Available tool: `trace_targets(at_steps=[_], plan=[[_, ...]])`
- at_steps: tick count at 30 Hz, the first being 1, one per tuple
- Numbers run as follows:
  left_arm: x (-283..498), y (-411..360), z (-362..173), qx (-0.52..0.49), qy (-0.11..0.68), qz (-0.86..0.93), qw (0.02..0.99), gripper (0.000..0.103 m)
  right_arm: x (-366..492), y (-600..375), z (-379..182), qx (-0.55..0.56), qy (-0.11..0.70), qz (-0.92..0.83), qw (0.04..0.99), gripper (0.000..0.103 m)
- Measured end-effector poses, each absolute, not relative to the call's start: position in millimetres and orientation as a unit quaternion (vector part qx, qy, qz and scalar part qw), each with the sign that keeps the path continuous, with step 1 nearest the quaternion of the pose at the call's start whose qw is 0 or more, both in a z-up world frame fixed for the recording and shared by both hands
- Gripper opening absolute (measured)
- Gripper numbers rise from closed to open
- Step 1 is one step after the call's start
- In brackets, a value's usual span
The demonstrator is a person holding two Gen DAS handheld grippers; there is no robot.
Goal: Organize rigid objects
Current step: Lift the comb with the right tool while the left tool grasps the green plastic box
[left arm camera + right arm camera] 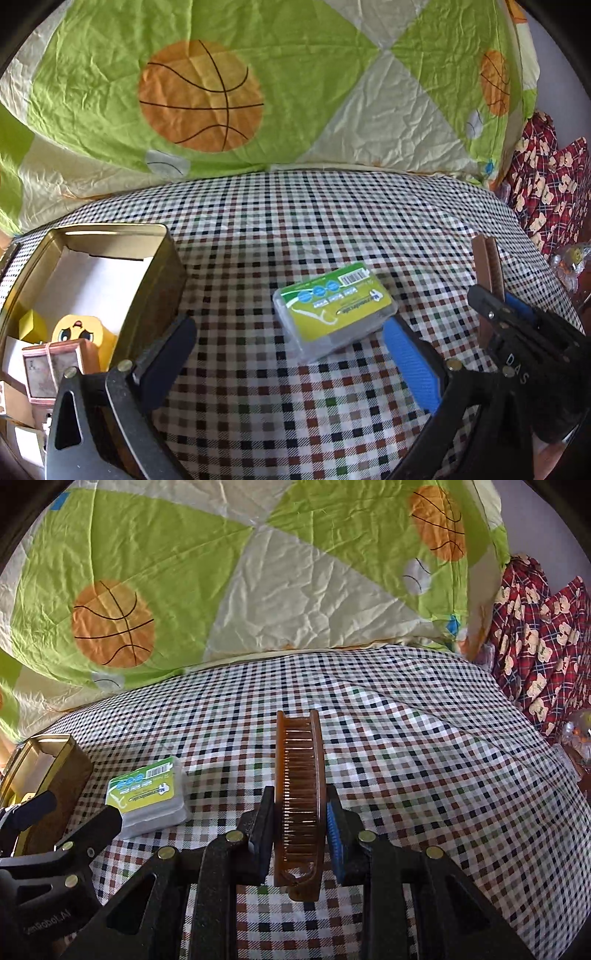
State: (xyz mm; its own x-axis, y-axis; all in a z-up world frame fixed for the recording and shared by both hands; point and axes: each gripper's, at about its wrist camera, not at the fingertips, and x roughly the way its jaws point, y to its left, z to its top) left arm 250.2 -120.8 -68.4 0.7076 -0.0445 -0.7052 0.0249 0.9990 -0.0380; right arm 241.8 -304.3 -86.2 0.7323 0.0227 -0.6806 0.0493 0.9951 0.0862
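The tin (162,266) sat on the left of the checked cloth (295,229). The green box (334,314) lay flat between the open left tongs (288,363), long side slanting, closer to them than to the right tongs (299,834). Those were shut on the brown comb (299,794), pointing straight ahead. The box had a barcode; its small words were too blurry.

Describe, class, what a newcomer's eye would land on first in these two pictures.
The brown hair clip, clamped on edge in the right gripper above the checked tablecloth. Next, the green-labelled clear plastic box lying flat ahead of the open left gripper. At far left sits an open gold tin, with a basketball-print quilt behind.
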Motion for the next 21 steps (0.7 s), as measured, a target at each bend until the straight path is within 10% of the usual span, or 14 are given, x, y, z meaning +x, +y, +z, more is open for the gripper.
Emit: trace_targets(at_steps=[21], plan=[[286.4,-156.8,-87.7,0.002,0.423,-0.05,0.905,0.092,240.9,-308.2,-86.8,0.065,0.362,-0.001,0.93,0.027]])
